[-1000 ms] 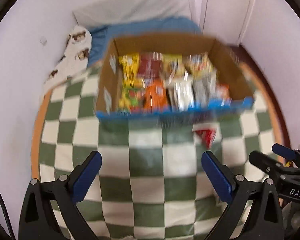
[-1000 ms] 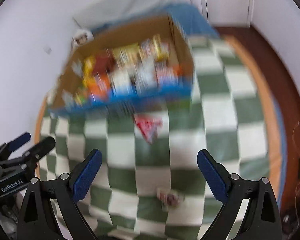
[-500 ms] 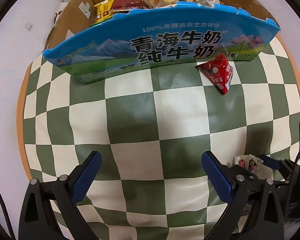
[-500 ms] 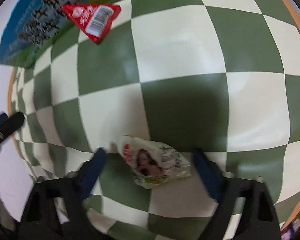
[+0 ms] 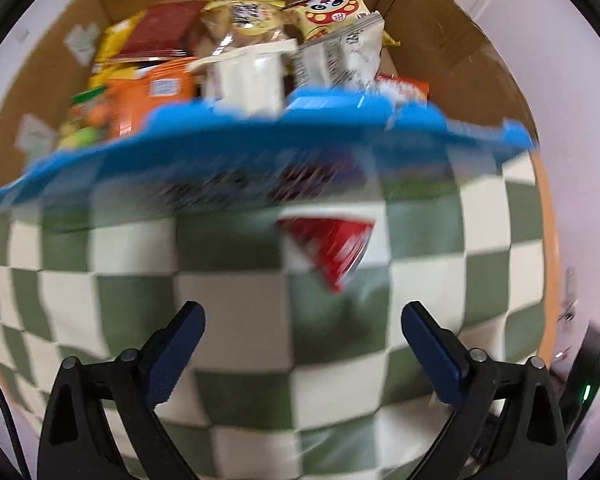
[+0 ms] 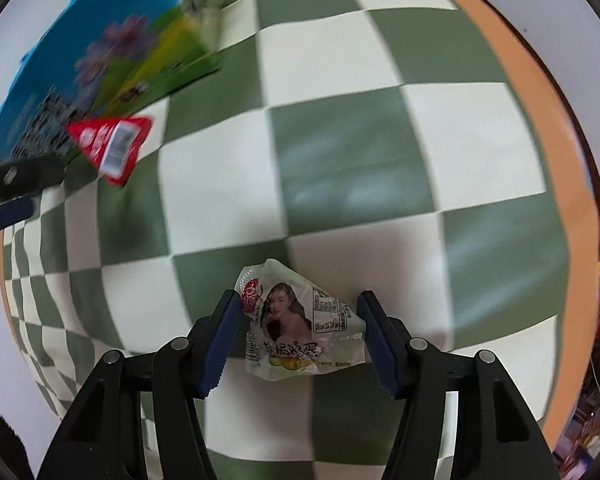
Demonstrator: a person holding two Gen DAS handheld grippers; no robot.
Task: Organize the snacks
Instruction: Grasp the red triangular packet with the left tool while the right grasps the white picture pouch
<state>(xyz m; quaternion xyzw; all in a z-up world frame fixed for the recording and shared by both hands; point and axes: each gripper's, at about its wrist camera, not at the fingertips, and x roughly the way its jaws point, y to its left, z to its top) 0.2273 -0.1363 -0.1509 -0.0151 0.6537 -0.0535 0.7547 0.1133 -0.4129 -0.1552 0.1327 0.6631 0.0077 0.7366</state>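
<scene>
A cardboard box (image 5: 452,36) with a blue printed front (image 5: 260,160) holds several snack packets. A red triangular packet (image 5: 332,248) lies on the checked cloth just before the box; it also shows in the right wrist view (image 6: 110,148). My left gripper (image 5: 302,344) is open and empty, a little short of the red packet. My right gripper (image 6: 298,332) is open, its fingers on either side of a clear packet with a woman's picture (image 6: 296,324), which lies on the cloth. The left gripper's fingers (image 6: 8,196) show at the left edge of the right wrist view.
The table has a green and white checked cloth (image 6: 360,160) with an orange edge (image 6: 540,92). A white wall (image 5: 572,92) stands behind the box. Clutter (image 6: 596,400) lies beyond the table's right edge.
My right gripper has come down around the clear packet and narrowed its opening. My left gripper has moved toward the red packet and the box.
</scene>
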